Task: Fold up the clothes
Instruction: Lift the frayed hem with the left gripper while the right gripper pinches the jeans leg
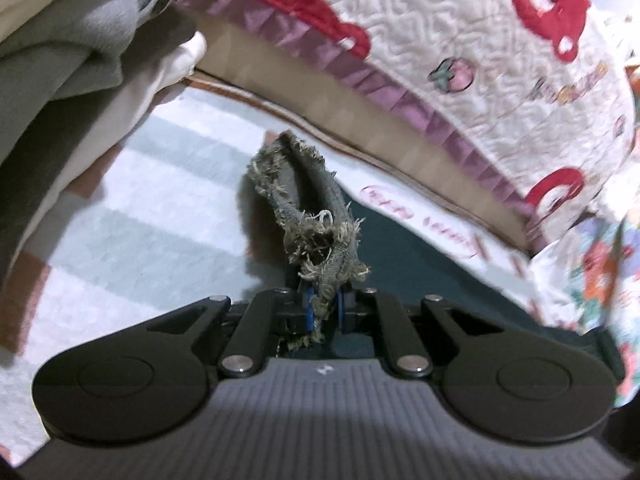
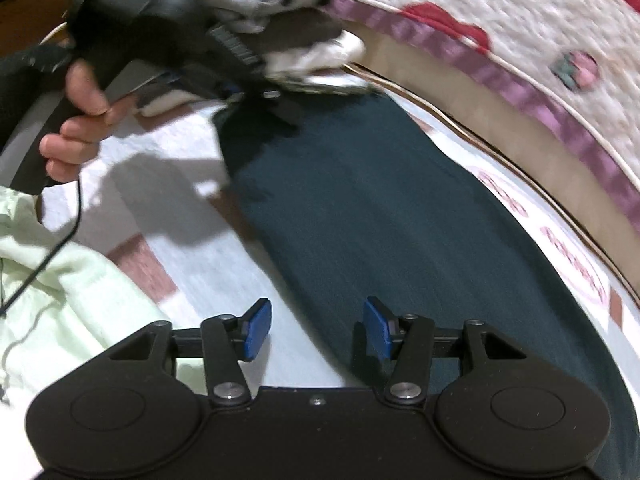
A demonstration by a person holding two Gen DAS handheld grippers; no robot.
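Plainly we count two grippers and one garment in work. Our left gripper (image 1: 325, 304) has its blue pads pressed together on a frayed, grey-green hem (image 1: 308, 216) of the dark teal garment (image 2: 360, 216), and that hem stands up from the tongs in a ragged loop. Our right gripper (image 2: 317, 330) hangs with its two blue pads (image 2: 258, 328) well apart, gripping nothing, above the near end of the same garment.

The garment lies long and flat on a white, striped bed cover (image 2: 180, 152). Its far edge runs close beside the cover's border, near a quilt (image 1: 480, 60) with red bear figures; bare cover lies open along its left side. One pale green cloth (image 2: 60, 292) sits at the near left. A pile of folded clothes (image 1: 60, 60) rests at the far left corner; its count is blurred, perhaps three or four. One hand (image 2: 76, 120) holds the left gripper's handle.
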